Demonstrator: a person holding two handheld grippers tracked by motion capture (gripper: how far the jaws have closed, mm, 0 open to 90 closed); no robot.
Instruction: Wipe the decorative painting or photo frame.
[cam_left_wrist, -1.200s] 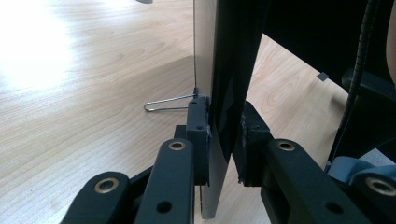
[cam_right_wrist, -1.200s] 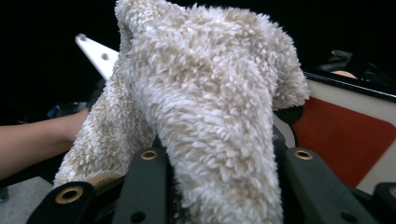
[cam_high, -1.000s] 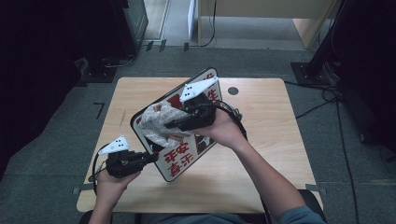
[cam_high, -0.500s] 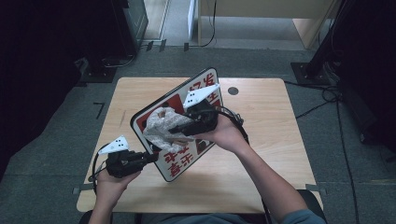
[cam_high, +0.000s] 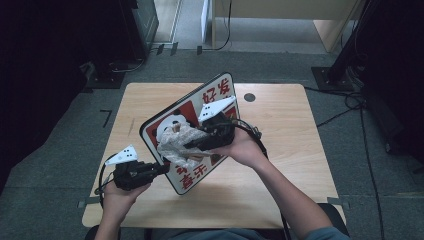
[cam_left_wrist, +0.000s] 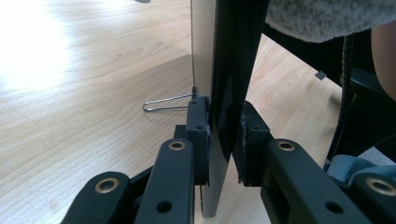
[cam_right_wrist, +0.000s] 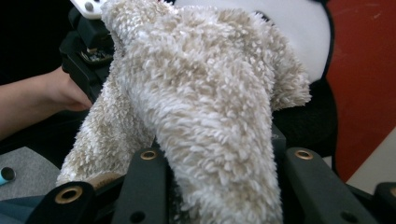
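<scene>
Your left gripper (cam_high: 161, 169) pinches the stiff, slick panda sign (cam_high: 172, 125) at its near-left edge, tilted above the worktop (cam_high: 280, 165). Your right gripper (cam_high: 192, 145) clamps the soft cloth (cam_high: 176, 146) against its face; grip edges only.

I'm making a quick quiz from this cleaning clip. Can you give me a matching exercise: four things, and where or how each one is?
Things:
1. left tool
2. right tool
3. panda board
4. table

States:
A. shut on the fluffy cloth
B. pale wood, under everything
C. clamped on the board's edge
D. held tilted, cloth pressed on its face

Pairs: 1-C, 2-A, 3-D, 4-B
</scene>
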